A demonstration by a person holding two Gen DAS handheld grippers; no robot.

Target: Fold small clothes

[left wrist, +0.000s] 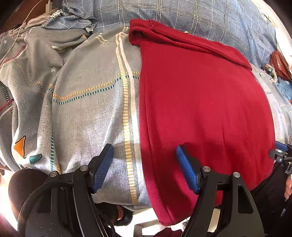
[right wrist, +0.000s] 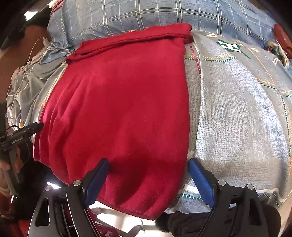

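Sunlight falls across a bed (left wrist: pixel 87 113) where a red garment (left wrist: pixel 200 102) lies spread flat on a grey patterned sheet, its far end already turned back on itself in a narrow band near the blue checked pillow (left wrist: pixel 182 12), its near hem hanging over the bed's edge. A person stands at that edge with a pair of tongs in each hand. The left tongs (left wrist: pixel 144 167) hover with jaws released, one blue pad over the sheet and the other over the cloth, straddling the garment's left border as though lining up to pinch that corner. The right tongs (right wrist: pixel 147 180) are likewise spread wide and gripping nothing; in the right wrist view one pad sits above the red fabric and the other just past its right border, over the sheet. Neither pair visibly presses on the cloth. Set at the two near corners and pointing steeply down, the tongs look ready to take hold of the hem together and carry it toward the far end, which would halve the piece. The soft, draping fabric may sag or slip if only one corner is caught.
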